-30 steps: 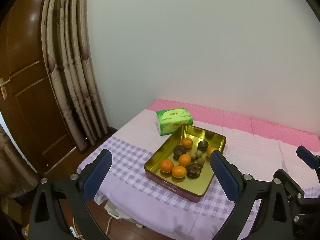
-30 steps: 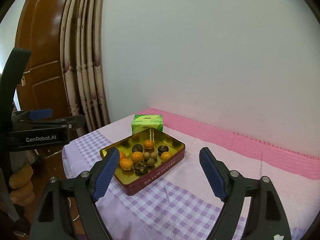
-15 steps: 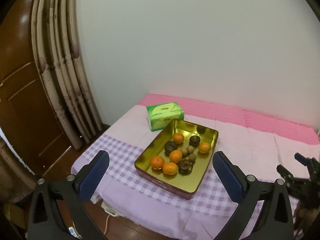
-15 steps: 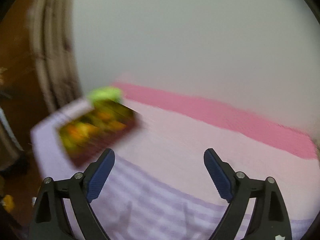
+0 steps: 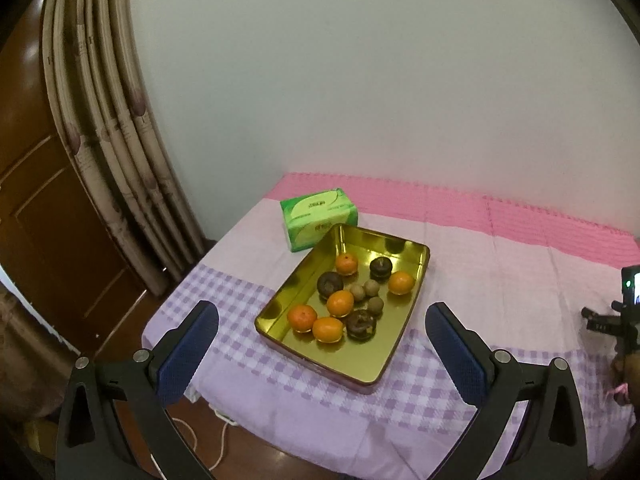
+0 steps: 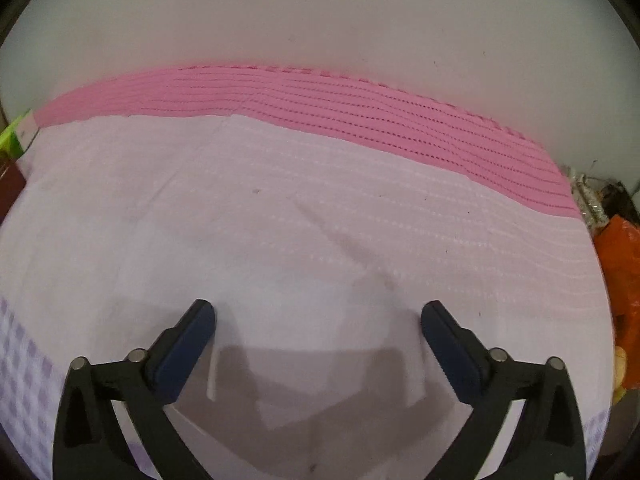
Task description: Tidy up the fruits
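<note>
Nearest the lens in the right wrist view, the right tongs (image 6: pixel 318 318) stand spread wide with nothing between their blue pads, low over bare pale pink cloth of the surface (image 6: pixel 280 208). A second ago they faced the fruit; now they have swung away, so that only a sliver of the tin's dark red wall (image 6: pixel 9 174) and the green tissue pack (image 6: pixel 16 136) remains at that view's left edge. The left tongs (image 5: pixel 322 320) are likewise spread and empty, and have drawn back a little, level with the near edge of the rectangular gold-lined metal tin (image 5: pixel 404 324). Inside it lie five round orange tangerines (image 5: pixel 340 303), three dark purple-brown mangosteens (image 5: pixel 361 325) and three small tan longans (image 5: pixel 371 288), mixed together near the tin's middle. I judge the sorting open-ended: no fruit is gripped, and the right tongs point at bare cloth.
</note>
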`<control>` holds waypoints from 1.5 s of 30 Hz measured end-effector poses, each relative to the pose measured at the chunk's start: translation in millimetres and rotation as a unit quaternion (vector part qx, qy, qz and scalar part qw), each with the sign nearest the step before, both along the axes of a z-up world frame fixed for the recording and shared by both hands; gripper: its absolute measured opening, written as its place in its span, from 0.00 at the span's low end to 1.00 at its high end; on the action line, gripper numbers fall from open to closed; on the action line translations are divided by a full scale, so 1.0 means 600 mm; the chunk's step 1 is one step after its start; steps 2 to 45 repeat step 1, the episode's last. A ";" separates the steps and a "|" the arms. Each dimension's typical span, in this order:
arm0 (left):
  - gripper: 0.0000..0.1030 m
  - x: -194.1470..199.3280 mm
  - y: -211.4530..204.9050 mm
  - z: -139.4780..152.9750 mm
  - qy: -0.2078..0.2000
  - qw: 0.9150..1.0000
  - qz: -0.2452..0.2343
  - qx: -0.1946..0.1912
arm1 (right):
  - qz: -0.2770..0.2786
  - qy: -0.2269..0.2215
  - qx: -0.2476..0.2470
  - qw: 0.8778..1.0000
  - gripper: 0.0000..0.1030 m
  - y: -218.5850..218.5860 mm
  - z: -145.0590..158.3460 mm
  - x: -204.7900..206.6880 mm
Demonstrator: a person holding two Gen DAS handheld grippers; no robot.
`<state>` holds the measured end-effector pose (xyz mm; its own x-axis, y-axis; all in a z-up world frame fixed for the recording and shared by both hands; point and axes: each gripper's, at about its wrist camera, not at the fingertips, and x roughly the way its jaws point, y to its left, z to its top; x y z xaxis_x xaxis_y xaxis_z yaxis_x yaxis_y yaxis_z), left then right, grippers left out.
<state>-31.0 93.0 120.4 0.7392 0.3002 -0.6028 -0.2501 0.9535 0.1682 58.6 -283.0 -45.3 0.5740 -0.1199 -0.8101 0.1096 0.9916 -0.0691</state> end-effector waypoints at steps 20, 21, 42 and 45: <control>1.00 0.004 -0.001 -0.001 0.006 1.000 0.003 0.002 | 0.001 -0.005 0.006 1.000 0.99 -0.007 0.000 0.003; 1.00 0.004 -0.001 -0.001 0.006 1.000 0.003 0.002 | 0.001 -0.005 0.006 1.000 0.99 -0.007 0.000 0.003; 1.00 0.004 -0.001 -0.001 0.006 1.000 0.003 0.002 | 0.001 -0.005 0.006 1.000 0.99 -0.007 0.000 0.003; 1.00 0.004 -0.001 -0.001 0.006 1.000 0.003 0.002 | 0.001 -0.005 0.006 1.000 0.99 -0.007 0.000 0.003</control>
